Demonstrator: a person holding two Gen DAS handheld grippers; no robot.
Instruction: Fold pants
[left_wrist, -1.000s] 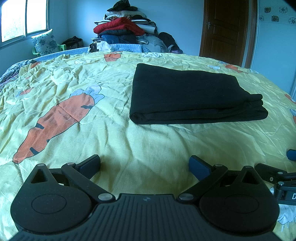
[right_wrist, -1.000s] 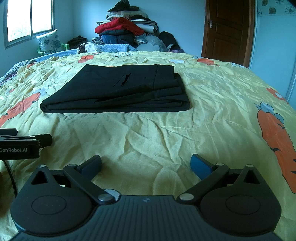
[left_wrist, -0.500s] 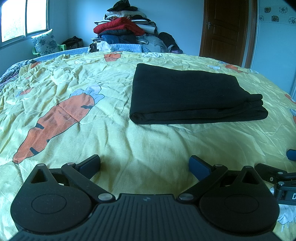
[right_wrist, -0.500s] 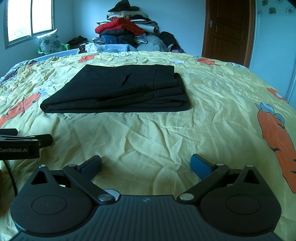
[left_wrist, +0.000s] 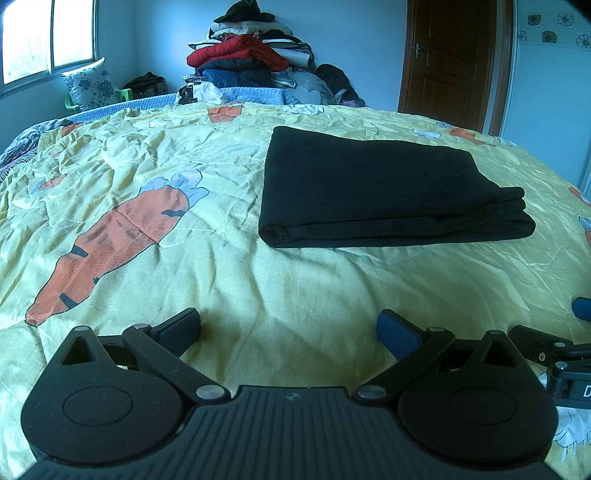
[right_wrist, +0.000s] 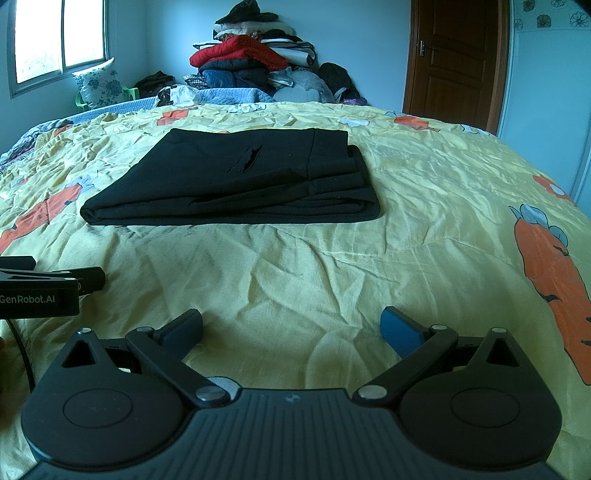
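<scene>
Black pants (left_wrist: 384, 192) lie folded into a flat rectangle on the yellow carrot-print bedspread (left_wrist: 184, 206); the right wrist view shows the same pants (right_wrist: 240, 184), stacked in layers with a pocket slit on top. My left gripper (left_wrist: 290, 330) rests low on the bedspread well short of the pants, open, nothing between its fingers. My right gripper (right_wrist: 291, 330) sits likewise near the front of the bed, open and empty. Each wrist view catches the other gripper at its edge: the right one (left_wrist: 554, 350) and the left one (right_wrist: 40, 288).
A tall pile of clothes (left_wrist: 251, 62) stands beyond the far edge of the bed. A brown door (left_wrist: 450, 62) is at the back right, a window (left_wrist: 48, 37) and a floral pillow (left_wrist: 92, 85) at the back left. Wrinkled bedspread (right_wrist: 314, 266) lies between grippers and pants.
</scene>
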